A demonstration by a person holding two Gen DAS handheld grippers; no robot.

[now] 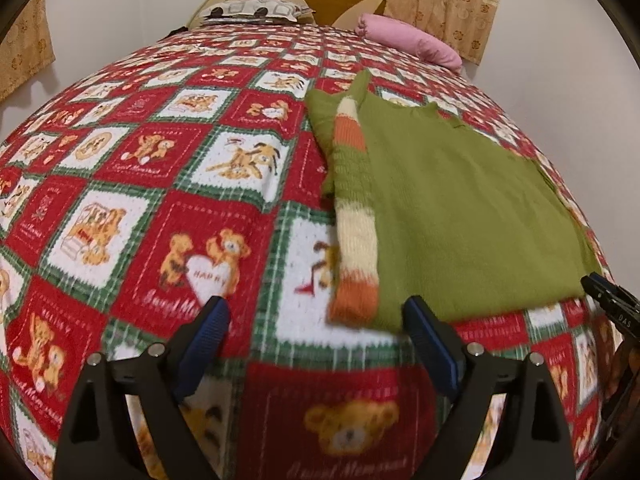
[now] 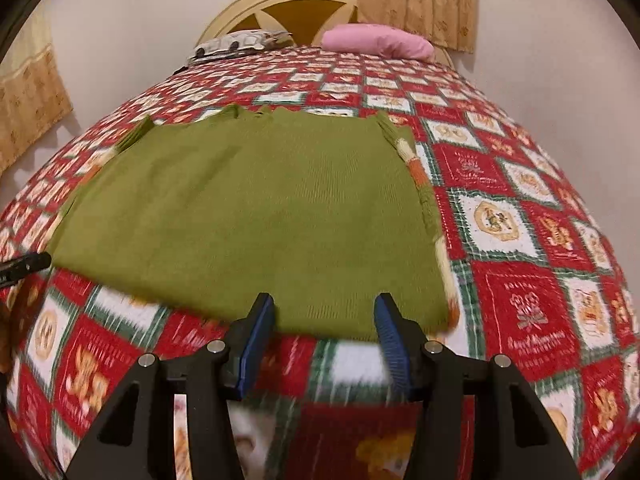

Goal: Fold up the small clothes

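Both my claws empty over the bedspread (image 1: 224, 168).
My left gripper (image 1: 316, 312) gapes wide; my right gripper (image 2: 324, 312) half-spread; green sweater (image 2: 248, 216) hem just ahead, untouched.

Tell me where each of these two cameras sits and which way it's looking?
Left wrist: on the left gripper, open, facing the headboard, at the green sweater's striped sleeve; right gripper peeks in.
Right wrist: on the right gripper, open, facing the headboard over the sweater's hem.
Shared: sweater, bedspread, pink pillow.

Green sweater (image 1: 460, 216), perhaps folded, on bedspread (image 1: 160, 200)
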